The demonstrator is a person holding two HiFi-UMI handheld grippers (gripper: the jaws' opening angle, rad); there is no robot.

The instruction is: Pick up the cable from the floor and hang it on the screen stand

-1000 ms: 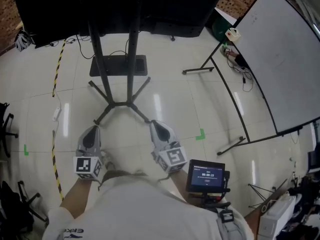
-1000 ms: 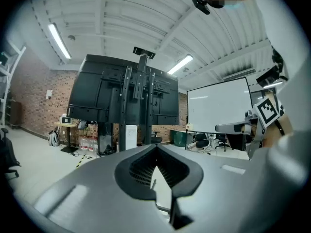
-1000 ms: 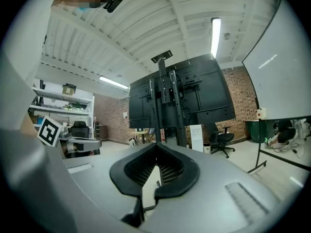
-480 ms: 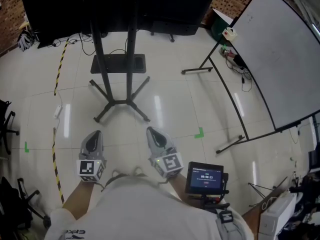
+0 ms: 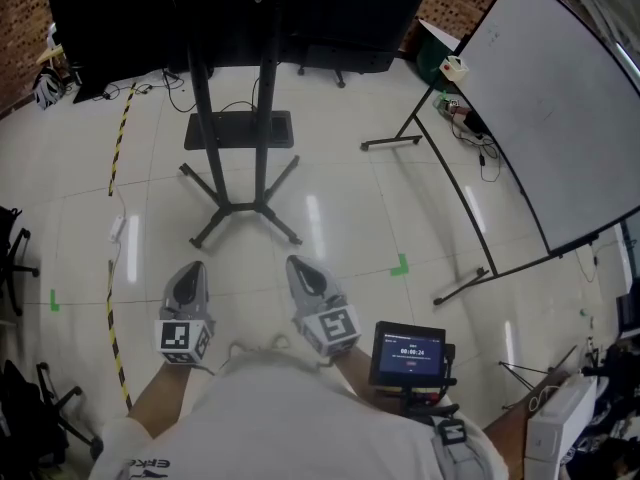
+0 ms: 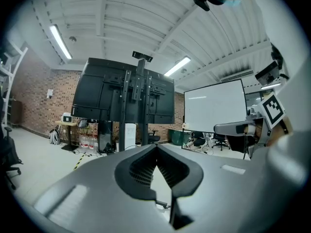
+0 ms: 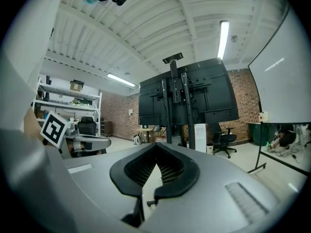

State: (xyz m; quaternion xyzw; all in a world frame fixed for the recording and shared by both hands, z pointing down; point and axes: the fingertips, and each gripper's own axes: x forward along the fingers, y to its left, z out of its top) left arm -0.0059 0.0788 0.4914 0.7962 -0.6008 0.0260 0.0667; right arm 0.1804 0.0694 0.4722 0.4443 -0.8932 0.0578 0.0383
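Note:
The black screen stand rises ahead of me on two poles, with splayed feet on the pale floor. A white plug block with a thin cable lies on the floor left of the feet. Held level in front of my body, my left gripper is shut and empty. My right gripper is also shut and empty, just short of the nearest stand foot. Over the closed jaws, the left gripper view shows the stand, and so does the right gripper view, with the stand further off.
A whiteboard on a wheeled frame stands at the right. A black floor plate lies behind the stand. Yellow-black tape runs along the floor at the left. Chairs sit at the left edge. A small timer screen is by my right arm.
Both grippers have drawn back a little from the stand's feet, the right one also shifting left. Both stayed shut and empty.

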